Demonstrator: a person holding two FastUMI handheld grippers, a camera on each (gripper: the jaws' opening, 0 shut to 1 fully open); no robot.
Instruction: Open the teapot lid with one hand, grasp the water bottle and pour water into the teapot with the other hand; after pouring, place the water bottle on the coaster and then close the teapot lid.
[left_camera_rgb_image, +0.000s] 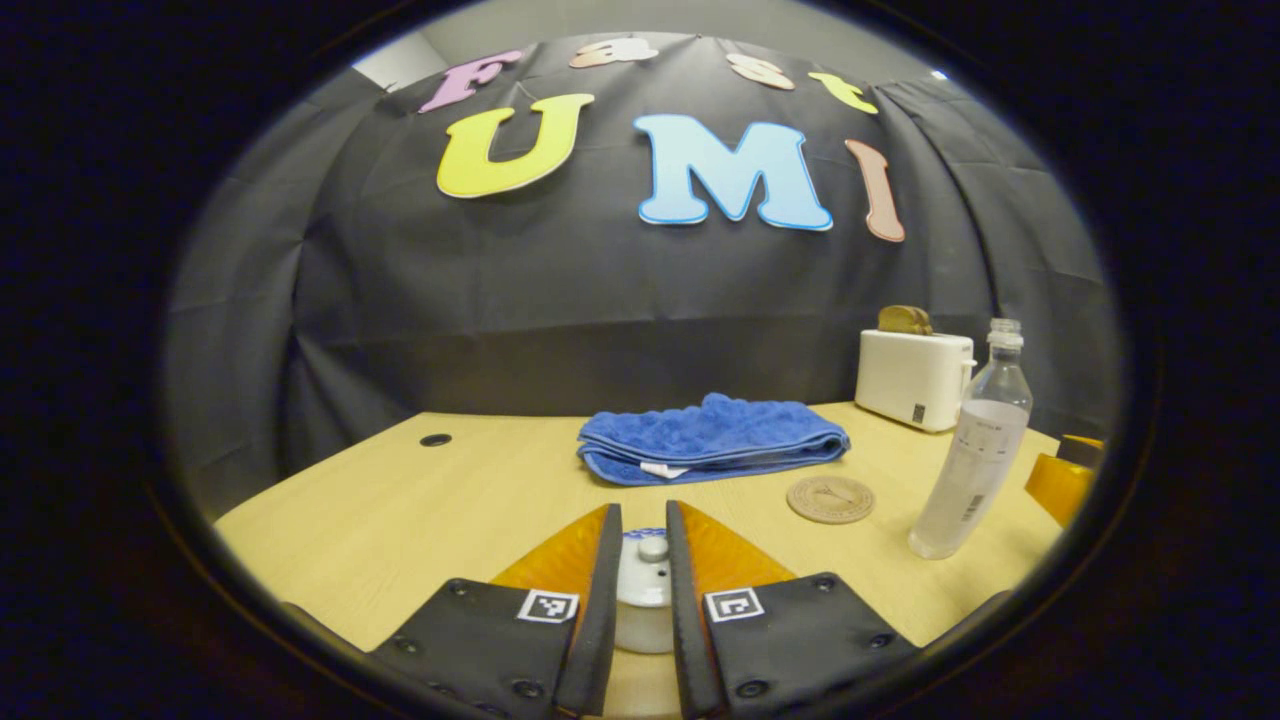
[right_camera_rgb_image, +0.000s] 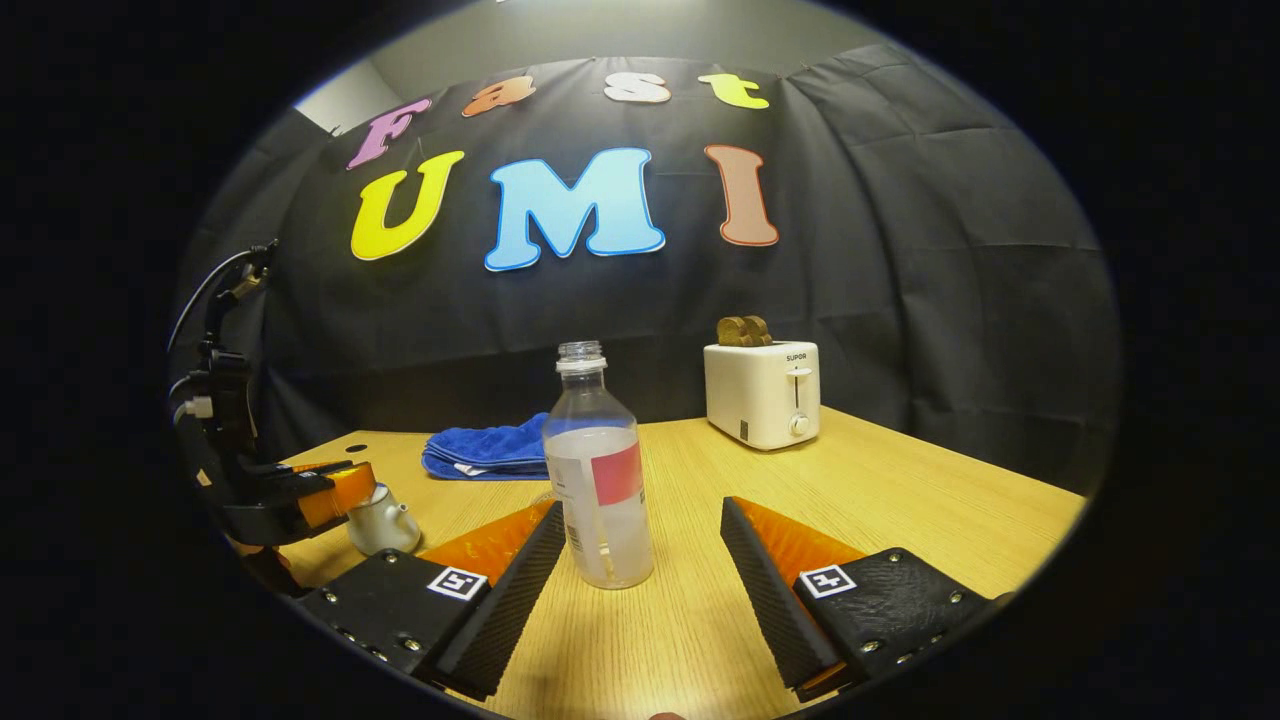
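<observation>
so the teapot (left_camera_rgb_image: 643, 590) sits on the table (left_camera_rgb_image: 400, 520) with the left gripper (left_camera_rgb_image: 643, 520) nearly clenched around its lid knob (left_camera_rgb_image: 653, 547), looks ready to lift, while the right gripper (right_camera_rgb_image: 635, 540) is spread wide either side of the uncapped water bottle (right_camera_rgb_image: 598, 470), coaster (left_camera_rgb_image: 830, 498) waiting nearby

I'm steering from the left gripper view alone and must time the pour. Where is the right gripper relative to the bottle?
Observer: The right gripper is open, with one finger on each side of the water bottle. Neither finger touches it.
Operator: How does my gripper sit on the teapot from over there?
Observer: The left gripper is over the top of the teapot, and the spout points toward the bottle's side.
Operator: Which way does the bottle's label face?
Observer: A red patch on the label faces the right gripper.
</observation>
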